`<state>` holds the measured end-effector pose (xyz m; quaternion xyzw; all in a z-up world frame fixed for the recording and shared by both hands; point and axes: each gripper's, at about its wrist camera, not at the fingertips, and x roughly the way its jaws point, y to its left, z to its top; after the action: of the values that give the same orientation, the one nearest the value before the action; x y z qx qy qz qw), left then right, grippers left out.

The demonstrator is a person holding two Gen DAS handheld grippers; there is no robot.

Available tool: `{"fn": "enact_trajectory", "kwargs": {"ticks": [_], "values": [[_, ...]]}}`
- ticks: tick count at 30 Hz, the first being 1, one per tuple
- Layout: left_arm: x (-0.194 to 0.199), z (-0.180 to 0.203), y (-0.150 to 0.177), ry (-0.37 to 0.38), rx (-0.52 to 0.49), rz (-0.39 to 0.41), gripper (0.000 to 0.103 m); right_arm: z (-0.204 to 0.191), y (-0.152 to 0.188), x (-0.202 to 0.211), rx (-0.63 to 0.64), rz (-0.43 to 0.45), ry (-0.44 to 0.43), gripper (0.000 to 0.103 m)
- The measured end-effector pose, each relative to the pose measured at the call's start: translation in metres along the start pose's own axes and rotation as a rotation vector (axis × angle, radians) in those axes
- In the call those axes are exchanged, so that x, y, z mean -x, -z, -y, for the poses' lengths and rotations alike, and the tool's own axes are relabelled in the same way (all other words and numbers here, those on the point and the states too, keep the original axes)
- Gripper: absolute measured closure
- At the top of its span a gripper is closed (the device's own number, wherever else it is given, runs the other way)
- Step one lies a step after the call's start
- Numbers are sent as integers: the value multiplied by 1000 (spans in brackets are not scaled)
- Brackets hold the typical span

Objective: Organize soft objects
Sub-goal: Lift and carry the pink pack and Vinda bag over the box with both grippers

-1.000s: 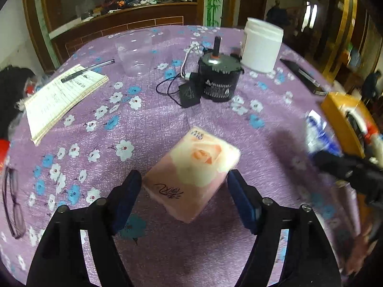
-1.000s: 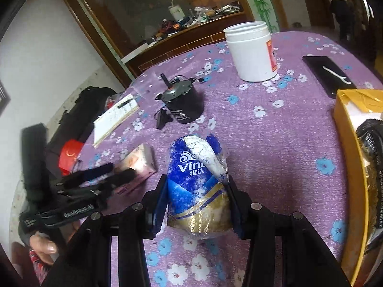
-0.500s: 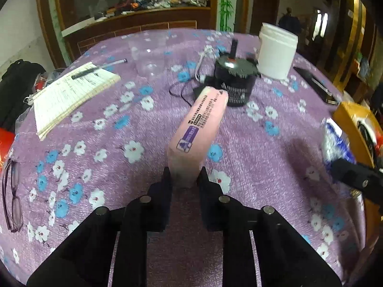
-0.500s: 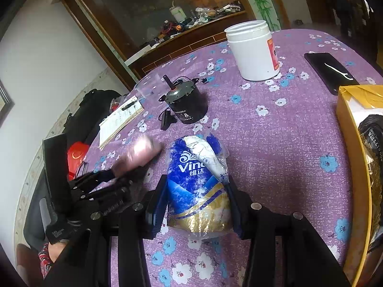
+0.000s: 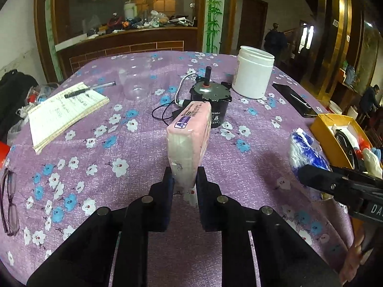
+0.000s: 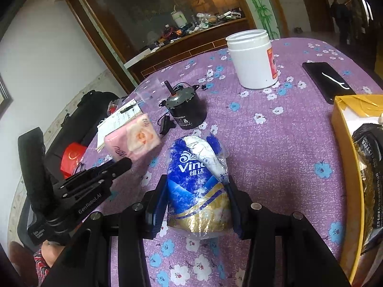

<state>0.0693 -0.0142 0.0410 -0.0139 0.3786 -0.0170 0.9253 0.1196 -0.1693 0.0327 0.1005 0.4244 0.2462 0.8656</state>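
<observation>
Two soft packs, one per tongs. Left tongs (image 5: 183, 179) clenched on near end of pink tissue pack (image 5: 189, 141), raised on edge above purple worktop (image 5: 251, 174). Right tongs (image 6: 196, 202) grip blue-white tissue bag (image 6: 195, 181) beside yellow box (image 6: 352, 157).

white jar (image 5: 253, 71) | black motor (image 5: 210, 98) | notebook (image 5: 64, 112), pen (image 5: 89, 90) | phone (image 5: 294, 100) | glasses (image 5: 8, 203)

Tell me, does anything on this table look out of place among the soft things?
Yes. A black electric motor with a loose cable stands mid-table, and eyeglasses lie at the edge. Both are hard items, unlike the pink tissue pack and blue tissue roll.
</observation>
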Motion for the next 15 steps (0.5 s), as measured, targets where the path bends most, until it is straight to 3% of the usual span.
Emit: {"fn": "enact_trajectory", "kwargs": {"ticks": [15], "values": [[41,46,4,-104,-149,190,88,1,-3,12,-20,42,5,57]]}}
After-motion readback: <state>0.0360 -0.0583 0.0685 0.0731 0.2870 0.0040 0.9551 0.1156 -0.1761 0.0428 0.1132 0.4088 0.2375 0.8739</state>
